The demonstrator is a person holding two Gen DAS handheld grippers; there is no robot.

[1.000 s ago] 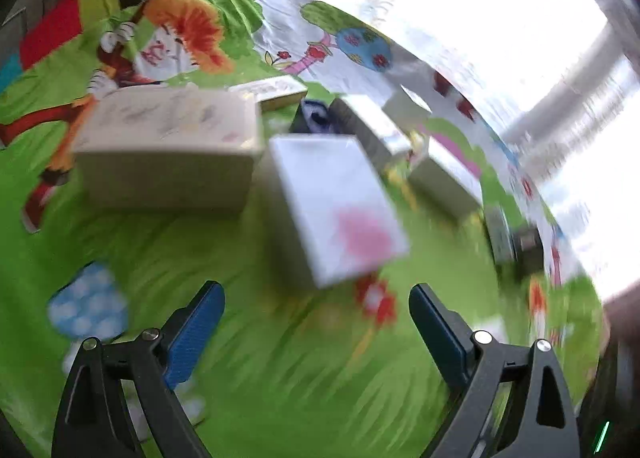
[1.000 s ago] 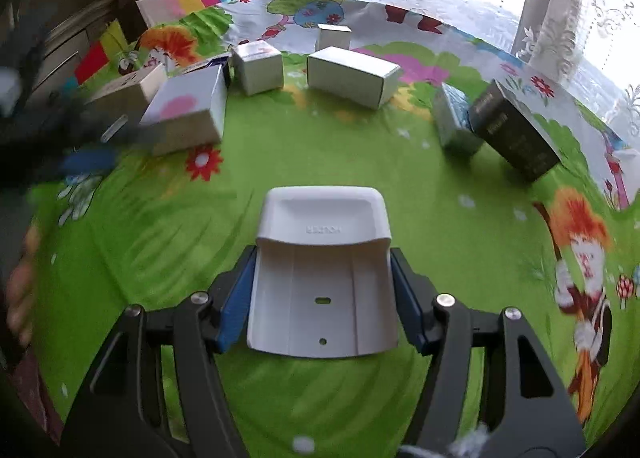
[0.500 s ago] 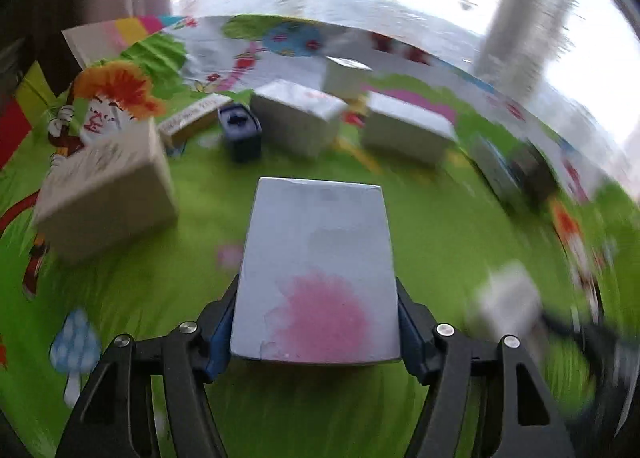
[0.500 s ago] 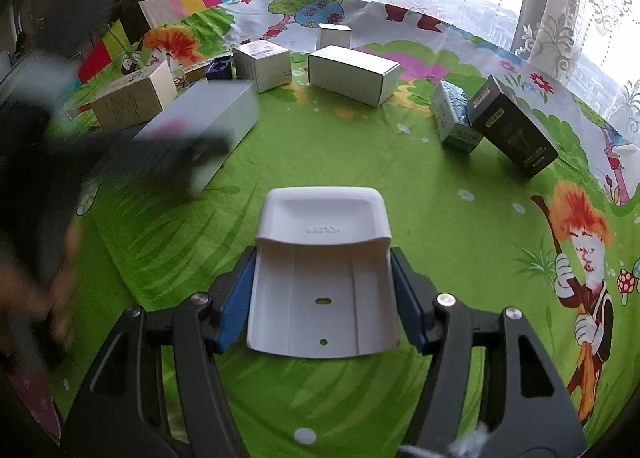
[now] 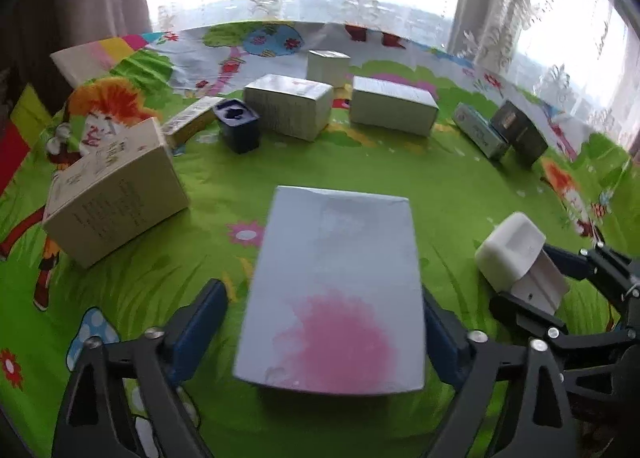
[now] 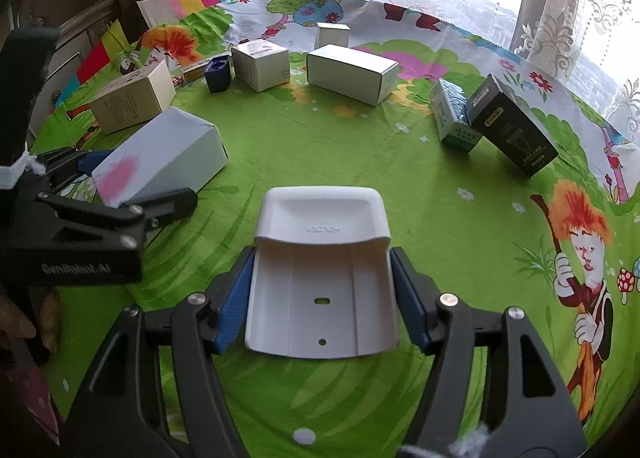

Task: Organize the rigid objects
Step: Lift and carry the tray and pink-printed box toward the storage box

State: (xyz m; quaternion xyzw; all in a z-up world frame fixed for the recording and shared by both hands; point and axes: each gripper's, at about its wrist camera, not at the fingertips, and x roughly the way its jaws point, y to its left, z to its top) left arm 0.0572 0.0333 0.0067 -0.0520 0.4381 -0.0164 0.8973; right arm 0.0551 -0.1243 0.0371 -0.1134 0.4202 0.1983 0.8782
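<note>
Two tongs, a box and a plastic holder on a green cartoon mat

The left gripper (image 5: pixel 324 322), jaws just widening, brackets a smooth white box (image 5: pixel 332 286) with a pink blotch, long axis pointing away along its fingers. The right gripper (image 6: pixel 322 294) clamps a glossy white holder (image 6: pixel 322 274), embossed "HOLDER", lip pointing forward.

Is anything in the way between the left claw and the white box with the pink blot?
Nothing visible. The box already lies between the left gripper's fingers. Its jaws have just been opening, and a gap shows between the box and one pad.
</note>
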